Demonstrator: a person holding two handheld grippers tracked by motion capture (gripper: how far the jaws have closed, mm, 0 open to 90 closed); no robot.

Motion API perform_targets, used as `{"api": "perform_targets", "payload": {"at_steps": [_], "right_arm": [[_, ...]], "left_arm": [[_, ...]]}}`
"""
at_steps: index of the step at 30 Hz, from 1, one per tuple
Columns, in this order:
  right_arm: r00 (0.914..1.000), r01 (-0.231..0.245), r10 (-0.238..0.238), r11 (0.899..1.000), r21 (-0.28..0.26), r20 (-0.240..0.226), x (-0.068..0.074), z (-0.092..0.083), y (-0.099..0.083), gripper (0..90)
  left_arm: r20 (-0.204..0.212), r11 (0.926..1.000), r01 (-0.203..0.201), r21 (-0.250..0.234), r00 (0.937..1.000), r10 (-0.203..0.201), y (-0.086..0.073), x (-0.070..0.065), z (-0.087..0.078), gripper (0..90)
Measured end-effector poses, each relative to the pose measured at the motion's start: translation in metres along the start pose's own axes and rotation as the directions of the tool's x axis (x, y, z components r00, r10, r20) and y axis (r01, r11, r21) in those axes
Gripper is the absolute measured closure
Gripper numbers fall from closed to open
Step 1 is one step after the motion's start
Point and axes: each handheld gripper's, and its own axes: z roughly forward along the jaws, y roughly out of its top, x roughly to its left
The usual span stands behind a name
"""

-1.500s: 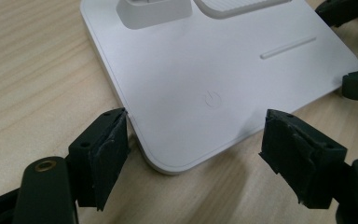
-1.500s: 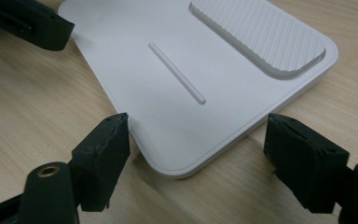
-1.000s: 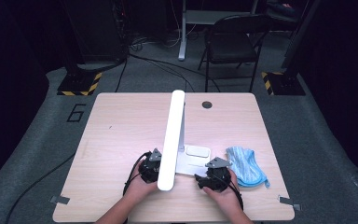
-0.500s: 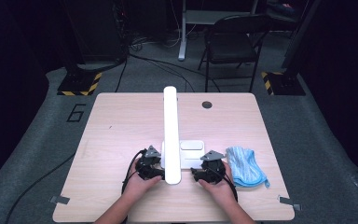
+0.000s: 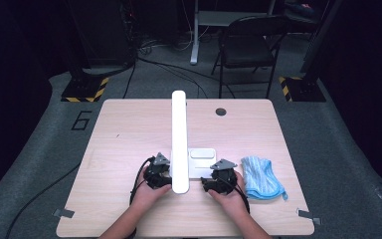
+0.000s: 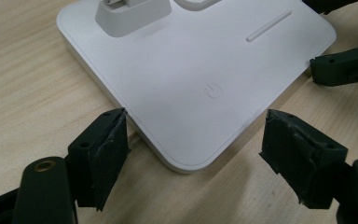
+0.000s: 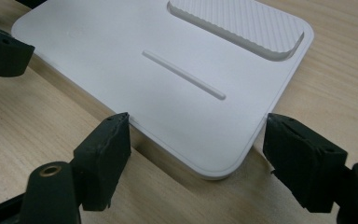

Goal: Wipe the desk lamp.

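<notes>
Squaring up the lamp base (image 6: pixel 205 88) on the table (image 5: pixel 119 129). Both grippers (image 6: pixel 196 149) (image 7: pixel 196 144) with jaws apart, straddling its near corners. Next: probably closing on the edges.

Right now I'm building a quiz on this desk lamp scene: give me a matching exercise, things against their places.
Things:
1. white flat lamp base
2. blue crumpled cloth
3. dark round hole in the table
4. white long lamp arm

Places:
A. far side of the table
B. between the two grippers
C. right of the right gripper
D. runs away from the person, beside the left gripper

Pairs: 1-B, 2-C, 3-A, 4-D
</notes>
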Motion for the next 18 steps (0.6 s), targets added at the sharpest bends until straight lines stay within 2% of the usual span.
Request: {"api": "perform_targets", "payload": {"at_steps": [1,3,4,5,6,7,8,10,13,14,15,16,17,18], "right_arm": [[1.0,0.004,-0.004,1.0,0.003,-0.002,-0.001,0.0,0.0,23.0],[1.0,0.005,-0.005,1.0,-0.002,-0.005,-0.001,0.0,0.0,23.4],[1.0,0.005,-0.005,1.0,0.004,-0.008,-0.002,0.0,0.001,23.9],[0.9999,0.008,-0.008,1.0,0.003,-0.01,-0.003,-0.001,0.001,25.2],[0.9999,0.005,-0.005,1.0,-0.003,-0.016,-0.003,-0.002,0.001,27.8],[0.9999,0.009,-0.009,1.0,-0.007,-0.013,-0.004,-0.004,0.002,28.0],[0.9999,0.009,-0.009,1.0,-0.016,-0.013,-0.005,-0.006,0.002,28.1],[0.9998,0.005,-0.005,0.999,-0.036,-0.017,-0.007,-0.013,0.004,28.1],[0.9996,0.001,-0.003,0.998,-0.063,-0.03,-0.011,-0.025,0.005,28.7],[0.9992,0.011,-0.013,0.998,-0.069,-0.038,-0.013,-0.029,0.006,29.0],[0.9991,-0.001,-0.003,0.997,-0.08,-0.043,-0.014,-0.033,0.006,29.5],[0.9987,0.002,-0.007,0.996,-0.09,-0.05,-0.016,-0.037,0.007,29.8],[0.9985,-0.003,-0.002,0.995,-0.096,-0.055,-0.017,-0.042,0.007,30.0],[0.9984,-0.005,-0.001,0.994,-0.106,-0.057,-0.019,-0.046,0.007,30.4]], "left_arm": [[-0.007,1.0,0.003,-0.004,1.0,-0.003,0.0,0.0,0.0,22.7],[0.01,1.0,0.002,0.0,1.0,-0.002,-0.001,0.001,-0.001,23.1],[0.004,0.9998,-0.018,0.003,0.9998,0.018,0.0,0.003,-0.002,23.2],[0.005,0.9999,-0.012,0.001,0.9999,0.012,0.0,0.003,-0.002,23.6],[0.007,0.9999,0.012,-0.01,0.9999,-0.012,-0.001,0.002,-0.002,24.2],[0.011,1.0,-0.009,-0.003,0.9999,0.009,0.0,0.004,-0.004,24.1],[0.009,0.9999,0.005,-0.012,1.0,-0.005,0.0,0.004,-0.005,24.2],[-0.01,0.9994,-0.003,-0.033,0.9999,0.002,0.0,0.006,-0.01,24.2],[-0.009,0.9983,0.006,-0.059,0.9999,-0.007,0.002,0.008,-0.017,24.2],[-0.002,0.9964,0.038,-0.075,0.9993,-0.038,0.002,0.007,-0.019,24.1],[-0.01,0.9968,0.021,-0.077,0.9997,-0.022,0.003,0.008,-0.022,24.1],[-0.012,0.9961,0.026,-0.085,0.9996,-0.027,0.003,0.008,-0.024,24.1],[-0.017,0.9969,0.006,-0.078,0.9998,-0.007,0.004,0.009,-0.027,24.2],[-0.005,0.9958,0.028,-0.087,0.9996,-0.028,0.004,0.008,-0.028,24.1]]}}
